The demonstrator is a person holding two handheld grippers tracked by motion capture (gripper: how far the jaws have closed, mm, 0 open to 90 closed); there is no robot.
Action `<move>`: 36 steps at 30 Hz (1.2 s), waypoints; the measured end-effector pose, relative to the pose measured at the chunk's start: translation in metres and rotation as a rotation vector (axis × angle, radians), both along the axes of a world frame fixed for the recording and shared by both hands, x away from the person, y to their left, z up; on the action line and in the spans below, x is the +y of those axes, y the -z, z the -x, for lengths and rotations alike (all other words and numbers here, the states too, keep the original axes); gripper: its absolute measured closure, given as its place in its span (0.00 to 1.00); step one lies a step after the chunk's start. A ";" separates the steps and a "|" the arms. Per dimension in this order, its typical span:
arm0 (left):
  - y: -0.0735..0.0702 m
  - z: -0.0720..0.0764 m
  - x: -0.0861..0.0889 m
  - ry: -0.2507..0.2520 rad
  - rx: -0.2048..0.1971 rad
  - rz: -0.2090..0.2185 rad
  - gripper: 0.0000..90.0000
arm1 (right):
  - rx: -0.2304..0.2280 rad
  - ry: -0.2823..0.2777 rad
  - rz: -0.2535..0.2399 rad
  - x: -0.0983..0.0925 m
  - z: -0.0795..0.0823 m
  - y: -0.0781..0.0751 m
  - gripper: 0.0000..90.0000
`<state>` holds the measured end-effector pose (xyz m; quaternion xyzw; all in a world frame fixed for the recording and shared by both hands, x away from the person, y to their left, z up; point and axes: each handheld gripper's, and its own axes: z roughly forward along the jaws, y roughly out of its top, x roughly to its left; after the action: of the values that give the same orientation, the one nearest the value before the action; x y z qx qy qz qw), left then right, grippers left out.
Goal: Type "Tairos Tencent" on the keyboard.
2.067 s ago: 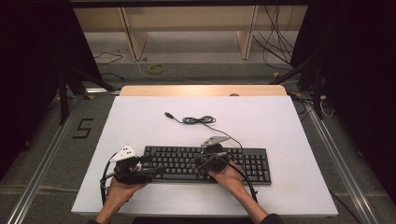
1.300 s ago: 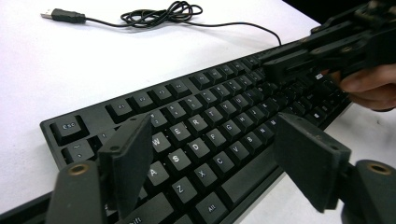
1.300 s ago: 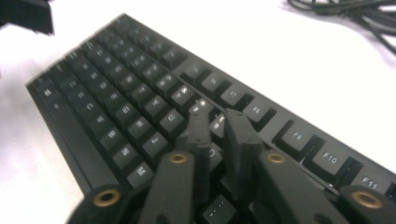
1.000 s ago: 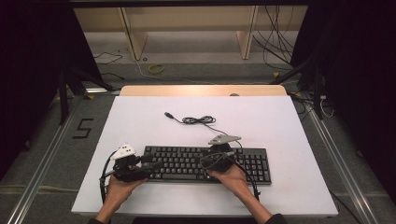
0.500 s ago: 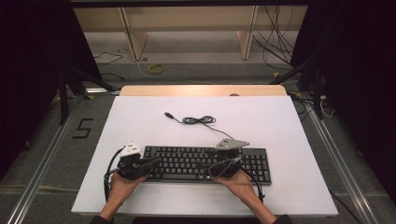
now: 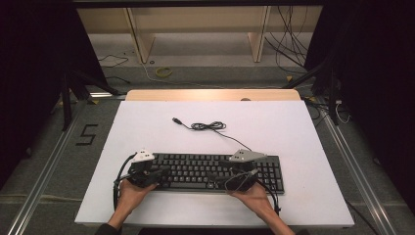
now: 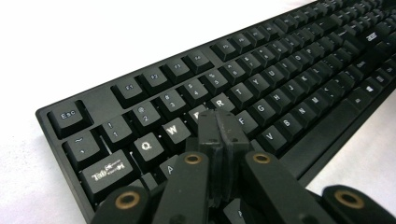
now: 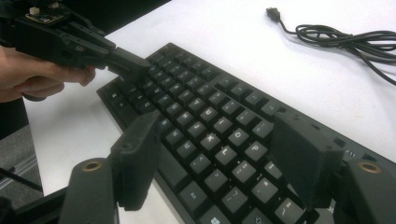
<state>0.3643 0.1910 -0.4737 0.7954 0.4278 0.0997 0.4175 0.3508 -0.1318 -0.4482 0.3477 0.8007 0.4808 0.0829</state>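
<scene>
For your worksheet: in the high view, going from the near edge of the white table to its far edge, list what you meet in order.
The person's hands → the black keyboard → the coiled black cable with its plug → the bare white table → the wooden strip at the far edge.

You face a flat white rectangular table (image 6: 147, 122) with a pale wooden strip along its far edge (image 6: 210, 94). Near your side lies a black full-size computer keyboard (image 6: 205, 170), set lengthwise across the tabletop. Its thin black cable (image 6: 208, 126) runs out from the back edge toward the middle of the table, gathers in a loose coil there, and ends in a small plug lying flat on the white surface.
</scene>
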 end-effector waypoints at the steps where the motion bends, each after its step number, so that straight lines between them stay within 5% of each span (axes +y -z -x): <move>1: 0.001 0.000 0.000 -0.005 0.003 0.001 0.99 | 0.001 0.001 0.000 -0.001 0.000 0.000 0.37; 24: 0.008 -0.003 -0.006 -0.006 0.037 -0.045 0.99 | -0.007 0.003 -0.003 -0.007 0.008 0.002 0.34; 36: 0.007 -0.002 -0.005 -0.009 0.029 -0.033 0.99 | -0.007 -0.004 -0.002 -0.005 0.010 0.002 0.34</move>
<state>0.3662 0.1861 -0.4808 0.8018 0.4356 0.0969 0.3975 0.3411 -0.1367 -0.4498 0.3446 0.8006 0.4829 0.0843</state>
